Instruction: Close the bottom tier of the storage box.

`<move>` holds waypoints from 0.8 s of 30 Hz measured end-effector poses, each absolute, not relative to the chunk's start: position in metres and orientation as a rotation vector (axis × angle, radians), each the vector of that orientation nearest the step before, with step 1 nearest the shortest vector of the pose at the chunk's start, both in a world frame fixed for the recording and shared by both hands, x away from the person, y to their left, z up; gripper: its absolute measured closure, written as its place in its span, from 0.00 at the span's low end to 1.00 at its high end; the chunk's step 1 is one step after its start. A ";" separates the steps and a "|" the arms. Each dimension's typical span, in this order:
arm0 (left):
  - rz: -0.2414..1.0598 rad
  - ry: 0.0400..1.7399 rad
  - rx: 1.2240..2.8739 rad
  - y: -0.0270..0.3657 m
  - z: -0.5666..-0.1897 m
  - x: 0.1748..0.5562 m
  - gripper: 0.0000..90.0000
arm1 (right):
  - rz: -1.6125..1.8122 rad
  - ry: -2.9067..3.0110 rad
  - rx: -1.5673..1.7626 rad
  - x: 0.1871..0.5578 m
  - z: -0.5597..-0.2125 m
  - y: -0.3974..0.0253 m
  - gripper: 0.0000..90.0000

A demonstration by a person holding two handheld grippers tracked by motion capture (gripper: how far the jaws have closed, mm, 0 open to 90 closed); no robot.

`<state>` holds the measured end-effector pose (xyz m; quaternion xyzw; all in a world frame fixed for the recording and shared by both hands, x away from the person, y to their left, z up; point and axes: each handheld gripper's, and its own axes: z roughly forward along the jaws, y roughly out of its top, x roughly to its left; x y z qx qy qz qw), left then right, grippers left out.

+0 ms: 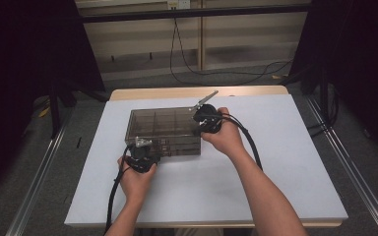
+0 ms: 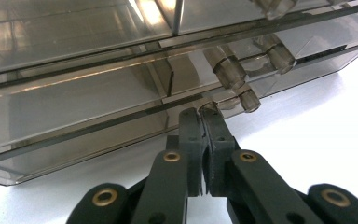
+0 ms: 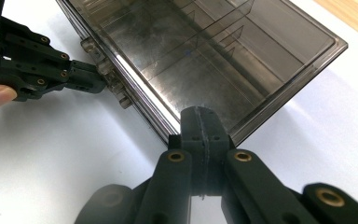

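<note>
A smoky see-through compartment box (image 1: 162,128) lies with its lid down in the middle of the white table. My left gripper (image 1: 145,146) is at the box's front edge. In the left gripper view its jaws (image 2: 200,114) are pressed together, tips touching the lower rim beside the clear latch pieces (image 2: 228,70); I cannot tell whether anything thin is pinched. My right gripper (image 1: 197,130) is at the box's right front corner. Its jaws (image 3: 200,116) are shut, tips resting on the lid's edge (image 3: 168,126). The right gripper view also shows the left gripper (image 3: 98,77) meeting the latch (image 3: 108,70).
The white table top (image 1: 285,162) has free room right of and in front of the box. Its wooden edge (image 1: 197,92) shows at the back. Metal rails (image 1: 39,182) run along both sides, and cables (image 1: 216,73) lie on the floor beyond.
</note>
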<state>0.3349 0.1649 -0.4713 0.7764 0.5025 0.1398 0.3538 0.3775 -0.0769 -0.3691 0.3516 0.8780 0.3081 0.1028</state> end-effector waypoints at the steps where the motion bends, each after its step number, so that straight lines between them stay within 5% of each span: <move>1: 0.363 1.300 2.013 0.165 -0.471 0.335 0.98 | 0.909 2.591 1.040 0.377 -0.369 -0.077 1.00; 24: 0.351 1.331 2.026 0.169 -0.472 0.336 0.88 | 0.920 2.582 1.032 0.376 -0.370 -0.078 1.00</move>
